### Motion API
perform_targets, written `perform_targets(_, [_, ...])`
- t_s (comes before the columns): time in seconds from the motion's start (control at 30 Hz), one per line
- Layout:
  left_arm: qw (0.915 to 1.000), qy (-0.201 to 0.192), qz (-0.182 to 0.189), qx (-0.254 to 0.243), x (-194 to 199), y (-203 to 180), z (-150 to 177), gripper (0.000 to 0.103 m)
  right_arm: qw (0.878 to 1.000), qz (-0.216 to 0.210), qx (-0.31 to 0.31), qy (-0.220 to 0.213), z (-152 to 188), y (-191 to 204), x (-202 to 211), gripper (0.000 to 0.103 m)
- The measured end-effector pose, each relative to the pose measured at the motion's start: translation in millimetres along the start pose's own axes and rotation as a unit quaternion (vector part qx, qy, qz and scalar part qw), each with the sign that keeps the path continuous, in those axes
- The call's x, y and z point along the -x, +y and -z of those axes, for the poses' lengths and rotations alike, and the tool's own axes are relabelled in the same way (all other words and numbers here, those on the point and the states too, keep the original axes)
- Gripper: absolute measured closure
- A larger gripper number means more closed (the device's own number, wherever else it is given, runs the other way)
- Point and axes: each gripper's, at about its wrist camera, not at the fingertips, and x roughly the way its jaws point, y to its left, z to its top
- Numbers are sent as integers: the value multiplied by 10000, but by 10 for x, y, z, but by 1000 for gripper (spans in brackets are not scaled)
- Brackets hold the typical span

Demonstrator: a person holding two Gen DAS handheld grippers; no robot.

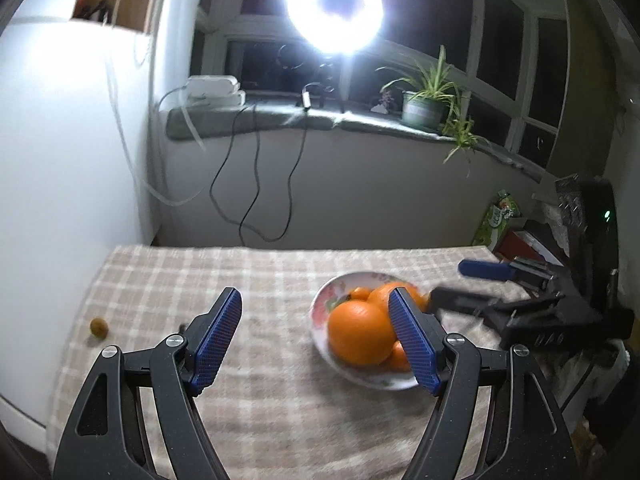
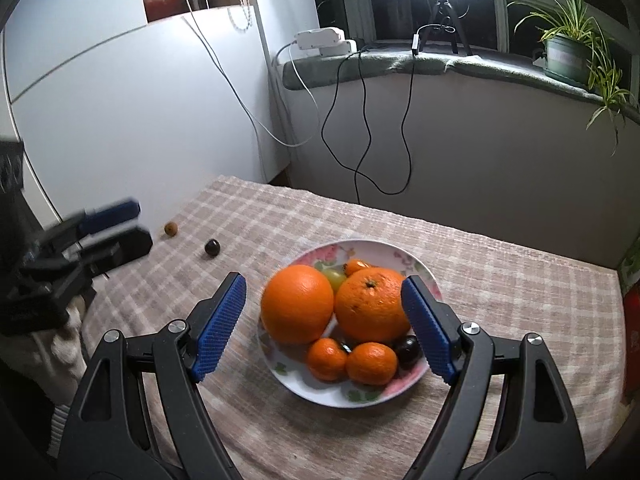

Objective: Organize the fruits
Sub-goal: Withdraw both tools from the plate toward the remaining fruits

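A flowered plate (image 2: 372,250) on the checked cloth holds two big oranges (image 2: 298,304), several small mandarins (image 2: 370,362), a green grape (image 2: 334,276) and a dark fruit (image 2: 408,348). The plate also shows in the left wrist view (image 1: 324,300). My right gripper (image 2: 324,328) is open and empty, above the plate's near side. My left gripper (image 1: 316,340) is open and empty, left of the plate; it shows blurred in the right wrist view (image 2: 120,224). A small brown fruit (image 2: 171,228) and a dark fruit (image 2: 212,247) lie loose on the cloth at the left. The brown one shows in the left wrist view (image 1: 99,327).
The table (image 2: 500,280) stands against a white wall (image 2: 120,100) on the left. A windowsill behind carries a ring light (image 1: 334,0), power strips, hanging cables (image 2: 360,120) and a potted plant (image 2: 568,48). Boxes (image 1: 500,216) sit beyond the table's right edge.
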Motion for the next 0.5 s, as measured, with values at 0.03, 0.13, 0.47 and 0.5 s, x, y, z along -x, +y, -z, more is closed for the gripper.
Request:
perform_targets(0.03, [10000, 37, -45, 63, 7, 73, 47, 27, 10000, -24, -25, -60, -3, 10, 1, 21])
perform_targets(0.13, [9991, 155, -320, 246, 33, 327, 204, 27, 9998, -12, 3, -173, -17, 70, -18, 21])
perform_targets(0.47, [9877, 448, -1137, 971, 153, 1164, 609, 27, 9993, -342, 69, 110, -83, 313, -346, 21])
perform_targets(0.5, [9867, 446, -1205, 1001, 169, 1222, 634, 27, 9992, -375, 88, 137, -86, 348, -371, 21])
